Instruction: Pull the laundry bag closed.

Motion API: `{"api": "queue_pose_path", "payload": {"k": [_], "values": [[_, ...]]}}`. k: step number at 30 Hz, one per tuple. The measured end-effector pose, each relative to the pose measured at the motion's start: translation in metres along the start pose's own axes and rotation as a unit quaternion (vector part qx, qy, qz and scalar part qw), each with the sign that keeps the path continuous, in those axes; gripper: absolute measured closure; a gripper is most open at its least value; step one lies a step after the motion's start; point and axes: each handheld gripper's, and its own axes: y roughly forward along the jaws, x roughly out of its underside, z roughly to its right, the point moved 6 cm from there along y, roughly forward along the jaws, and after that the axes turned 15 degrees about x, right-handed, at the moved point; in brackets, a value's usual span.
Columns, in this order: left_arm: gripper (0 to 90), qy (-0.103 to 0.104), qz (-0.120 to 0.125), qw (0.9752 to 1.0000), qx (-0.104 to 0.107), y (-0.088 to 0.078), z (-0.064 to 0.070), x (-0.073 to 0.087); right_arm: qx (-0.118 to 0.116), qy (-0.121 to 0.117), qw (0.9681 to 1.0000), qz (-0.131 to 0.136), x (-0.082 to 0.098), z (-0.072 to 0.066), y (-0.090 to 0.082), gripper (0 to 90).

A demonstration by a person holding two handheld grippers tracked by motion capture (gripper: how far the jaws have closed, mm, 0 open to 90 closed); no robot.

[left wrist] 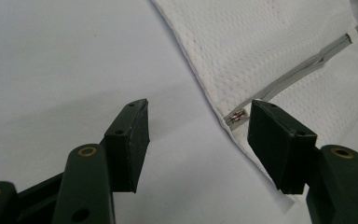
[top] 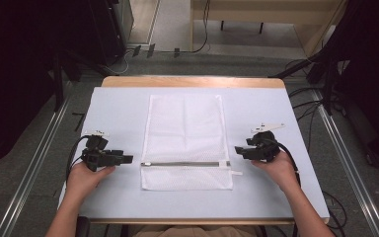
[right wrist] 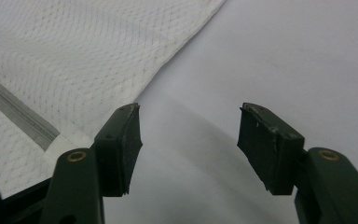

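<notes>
A white mesh laundry bag (top: 185, 133) lies flat in the middle of the table, with a grey zipper (top: 185, 164) running across its near part. My left gripper (top: 128, 159) rests open just left of the bag's near left edge, held by a hand. In the left gripper view the mesh bag (left wrist: 270, 51) fills the upper right, and the zipper's metal end (left wrist: 237, 116) sits just beyond the right jaw. My right gripper (top: 238, 149) stands open just right of the bag. In the right gripper view the bag (right wrist: 74, 56) and zipper tape (right wrist: 18, 116) lie to the left of the open jaws.
A pale sheet (top: 118, 108) covers the wooden table (top: 192, 81). Dark stands and cables (top: 306, 98) ring the table on the floor, with metal rails (top: 34, 163) along both sides.
</notes>
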Motion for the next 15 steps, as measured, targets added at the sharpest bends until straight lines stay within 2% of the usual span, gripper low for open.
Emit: {"api": "queue_pose_path", "payload": {"k": [4,10,15], "values": [[39.2,0.003,-0.005,1.0,-0.002,0.0,0.0,0.0,-0.001,0.006,0.9999,-0.014,0.001,0.0,0.001,42.4],[39.9,0.0,-0.001,1.0,-0.003,0.0,0.001,0.0,0.002,-0.002,1.0,-0.006,-0.001,-0.001,-0.001,42.4],[40.0,0.005,0.0,1.0,-0.004,-0.002,0.005,0.001,-0.004,-0.011,0.9999,0.002,-0.005,-0.01,-0.005,42.4]]}}
